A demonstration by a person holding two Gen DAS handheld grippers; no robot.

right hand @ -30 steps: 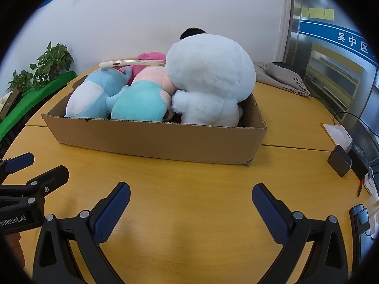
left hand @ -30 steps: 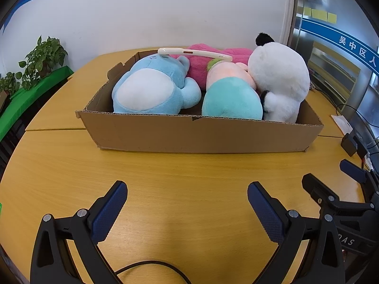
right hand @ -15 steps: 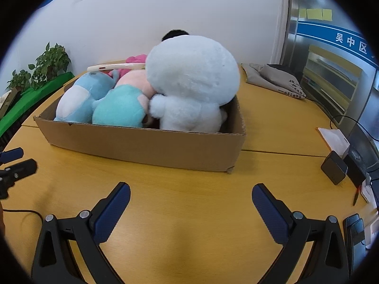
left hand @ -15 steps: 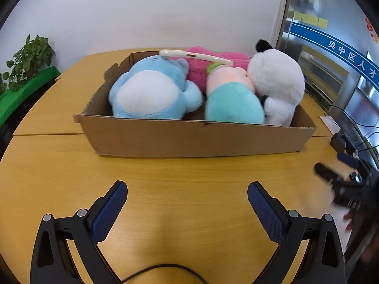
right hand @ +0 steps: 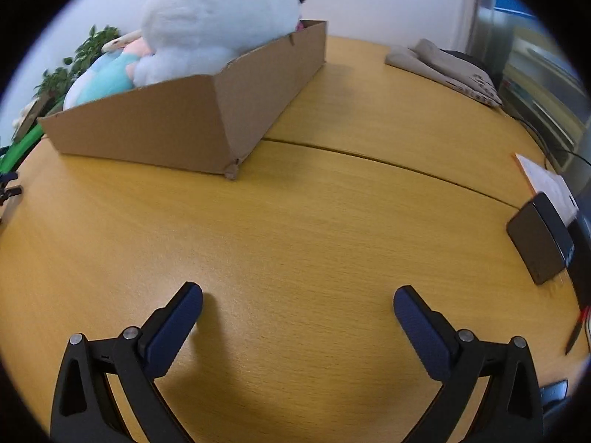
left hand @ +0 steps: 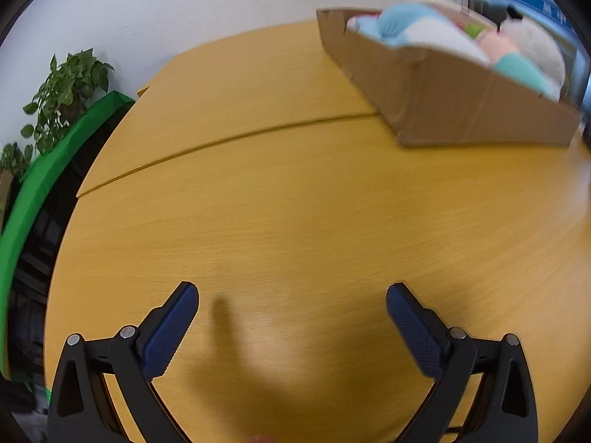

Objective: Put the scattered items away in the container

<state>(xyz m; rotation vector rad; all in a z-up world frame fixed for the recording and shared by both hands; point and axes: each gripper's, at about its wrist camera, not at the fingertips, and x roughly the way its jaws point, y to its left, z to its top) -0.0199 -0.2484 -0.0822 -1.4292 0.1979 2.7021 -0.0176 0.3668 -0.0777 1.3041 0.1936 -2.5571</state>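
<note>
A shallow cardboard box [left hand: 458, 103] sits at the upper right of the left wrist view and at the upper left [right hand: 155, 129] of the right wrist view. Soft toys fill it: a blue and white plush [left hand: 413, 26], a teal and pink plush [right hand: 110, 70] and a big white panda plush [right hand: 218, 14]. My left gripper [left hand: 291, 317] is open over bare wooden table [left hand: 295, 203], well short of the box. Open too is my right gripper [right hand: 297, 319], low above the table with nothing between its fingers.
A potted plant [left hand: 70, 88] and a green edge [left hand: 40, 184] lie off the table's left side. At the right are a black device [right hand: 539, 240], a paper sheet [right hand: 546, 184], a pen [right hand: 572, 339] and a grey cloth bag [right hand: 443, 66].
Both grippers have swung away from the box and dipped toward the table: the left turned leftward, the right turned rightward. The box now sits at each view's edge. Both stay open.
</note>
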